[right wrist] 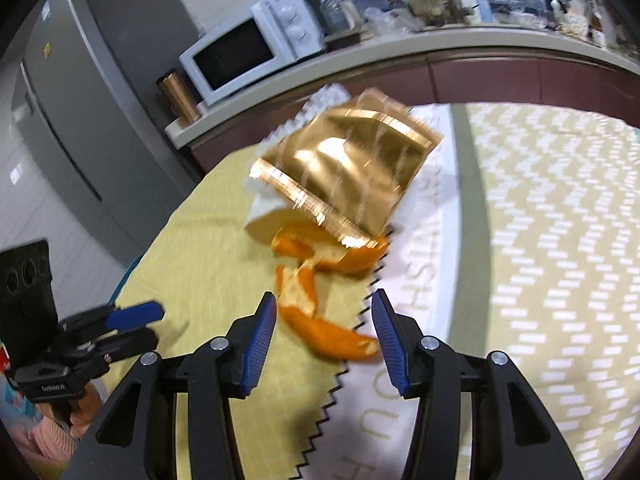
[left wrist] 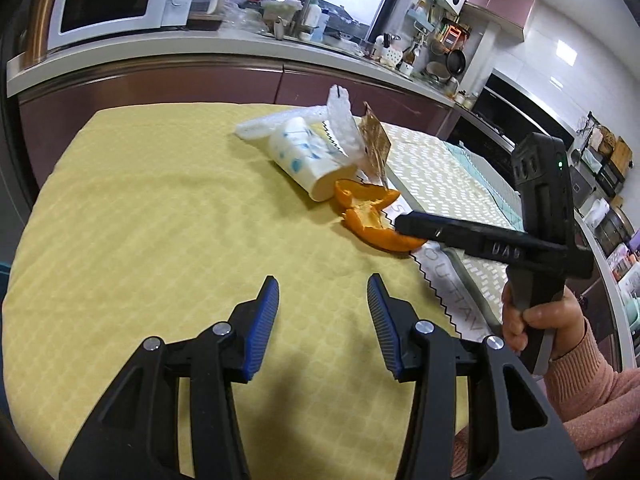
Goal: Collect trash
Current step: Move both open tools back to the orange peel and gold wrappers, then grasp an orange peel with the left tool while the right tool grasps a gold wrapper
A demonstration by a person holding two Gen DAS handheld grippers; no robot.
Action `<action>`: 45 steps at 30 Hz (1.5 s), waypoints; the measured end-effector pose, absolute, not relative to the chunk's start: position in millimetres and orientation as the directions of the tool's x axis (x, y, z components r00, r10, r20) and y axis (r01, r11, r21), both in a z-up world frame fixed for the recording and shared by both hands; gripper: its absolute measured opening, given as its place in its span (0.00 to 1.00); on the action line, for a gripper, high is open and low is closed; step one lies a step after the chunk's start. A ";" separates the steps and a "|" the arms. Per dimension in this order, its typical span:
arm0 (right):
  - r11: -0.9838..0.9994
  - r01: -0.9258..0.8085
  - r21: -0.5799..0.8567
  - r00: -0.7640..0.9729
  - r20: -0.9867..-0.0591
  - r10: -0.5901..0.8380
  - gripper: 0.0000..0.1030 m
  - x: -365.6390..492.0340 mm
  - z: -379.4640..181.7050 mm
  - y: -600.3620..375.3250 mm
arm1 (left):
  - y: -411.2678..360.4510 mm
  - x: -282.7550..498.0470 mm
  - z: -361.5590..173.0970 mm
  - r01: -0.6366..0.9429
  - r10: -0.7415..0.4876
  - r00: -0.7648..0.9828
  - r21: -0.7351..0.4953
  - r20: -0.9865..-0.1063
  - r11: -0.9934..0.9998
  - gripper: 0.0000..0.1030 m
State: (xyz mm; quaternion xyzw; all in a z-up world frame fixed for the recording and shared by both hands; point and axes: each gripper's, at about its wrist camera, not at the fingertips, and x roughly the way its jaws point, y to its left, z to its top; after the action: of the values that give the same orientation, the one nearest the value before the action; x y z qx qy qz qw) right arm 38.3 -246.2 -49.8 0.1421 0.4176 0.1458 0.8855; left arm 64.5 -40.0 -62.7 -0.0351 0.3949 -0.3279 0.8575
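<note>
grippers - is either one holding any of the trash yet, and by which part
Neither. The left gripper is open over bare yellow cloth; the right gripper is open, with the orange peel between its fingers but not pinched.

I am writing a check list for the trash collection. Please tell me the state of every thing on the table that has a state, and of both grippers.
left gripper: open, empty, over bare yellow cloth.
right gripper: open, orange peel between the jaws, not pressed.
orange peel: torn, lying on the cloth.
paper cup: on its side.
gold wrapper: crumpled, leaning on the cup.
white plastic bag: crumpled, behind the cup.
</note>
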 end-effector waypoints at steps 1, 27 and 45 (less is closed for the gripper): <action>0.915 -0.150 0.374 0.602 -0.700 0.385 0.38 39.4 -50.4 -242.2 | -41.6 64.7 -63.3 0.535 -0.590 0.471 -0.319 -0.656 0.782 0.44; 0.965 -0.111 0.239 0.716 -0.654 0.244 0.47 57.7 -24.9 -246.3 | -92.8 76.4 -76.8 0.583 -0.566 0.401 -0.275 -0.721 0.764 0.49; 0.989 -0.068 0.132 0.728 -0.672 0.140 0.08 76.0 -29.5 -239.3 | -102.4 84.6 -85.2 0.608 -0.594 0.316 -0.323 -0.740 0.725 0.15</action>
State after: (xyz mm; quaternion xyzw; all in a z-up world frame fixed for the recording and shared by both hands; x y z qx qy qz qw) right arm 76.0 -239.3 -29.5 0.0493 0.3649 0.0558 0.9281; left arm 84.6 -102.4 -85.2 0.0074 0.4525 -0.3706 0.8111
